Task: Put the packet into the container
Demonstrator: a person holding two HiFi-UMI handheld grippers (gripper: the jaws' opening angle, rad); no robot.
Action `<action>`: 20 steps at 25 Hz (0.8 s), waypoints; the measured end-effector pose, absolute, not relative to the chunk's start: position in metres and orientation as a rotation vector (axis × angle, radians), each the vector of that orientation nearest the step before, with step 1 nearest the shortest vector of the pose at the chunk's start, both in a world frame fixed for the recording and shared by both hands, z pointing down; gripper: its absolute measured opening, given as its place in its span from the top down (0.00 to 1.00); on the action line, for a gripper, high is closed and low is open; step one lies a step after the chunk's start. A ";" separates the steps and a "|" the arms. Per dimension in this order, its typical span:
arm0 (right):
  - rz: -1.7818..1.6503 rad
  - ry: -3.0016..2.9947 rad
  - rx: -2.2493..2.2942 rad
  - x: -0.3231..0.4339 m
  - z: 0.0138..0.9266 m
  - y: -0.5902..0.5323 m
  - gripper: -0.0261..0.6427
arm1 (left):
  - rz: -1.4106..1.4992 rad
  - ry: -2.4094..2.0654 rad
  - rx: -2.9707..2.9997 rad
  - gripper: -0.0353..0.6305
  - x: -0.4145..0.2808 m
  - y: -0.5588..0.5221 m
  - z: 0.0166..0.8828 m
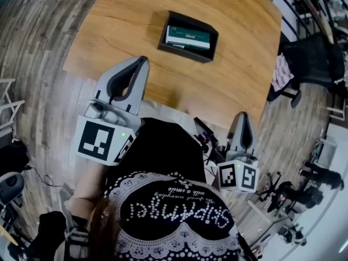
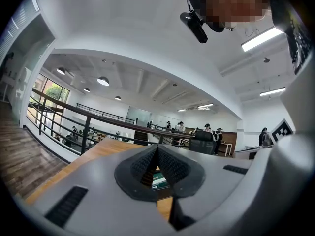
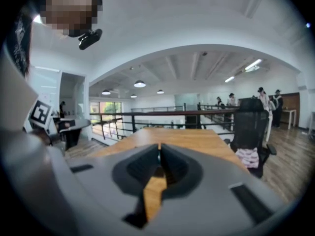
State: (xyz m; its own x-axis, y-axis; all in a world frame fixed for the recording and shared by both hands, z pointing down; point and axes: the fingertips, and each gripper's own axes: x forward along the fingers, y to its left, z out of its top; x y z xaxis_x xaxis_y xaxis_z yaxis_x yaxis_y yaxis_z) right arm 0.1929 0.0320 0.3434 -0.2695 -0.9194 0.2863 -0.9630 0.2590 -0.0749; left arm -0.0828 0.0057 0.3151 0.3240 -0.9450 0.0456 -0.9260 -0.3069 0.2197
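Packet [image 1: 188, 37] is lying flat inside the black container [image 1: 213, 43] near the tabletop's [image 1: 130, 20] far edge, its long axis running left to right. Both tongs are hanging clenched and empty at the near edge, with the left gripper [image 1: 142, 60] sitting nearer the container than the right gripper [image 1: 243, 116].

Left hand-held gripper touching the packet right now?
Apart. Head view: the left hand-held gripper hangs shut over the table's near edge, bare wood between it and the packet lying in the container.
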 end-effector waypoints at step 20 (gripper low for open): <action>0.365 -2.316 1.823 0.204 0.345 0.032 0.90 | -0.064 -1.698 2.378 0.90 -0.075 0.000 0.327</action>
State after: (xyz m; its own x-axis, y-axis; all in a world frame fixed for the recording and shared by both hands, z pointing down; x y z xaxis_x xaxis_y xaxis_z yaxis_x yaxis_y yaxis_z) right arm 0.2037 0.0317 0.3447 -0.2373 -0.9292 0.2832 -0.9713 0.2221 -0.0854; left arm -0.0754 -0.0002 0.3269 0.3322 -0.9388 0.0910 -0.9293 -0.3093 0.2017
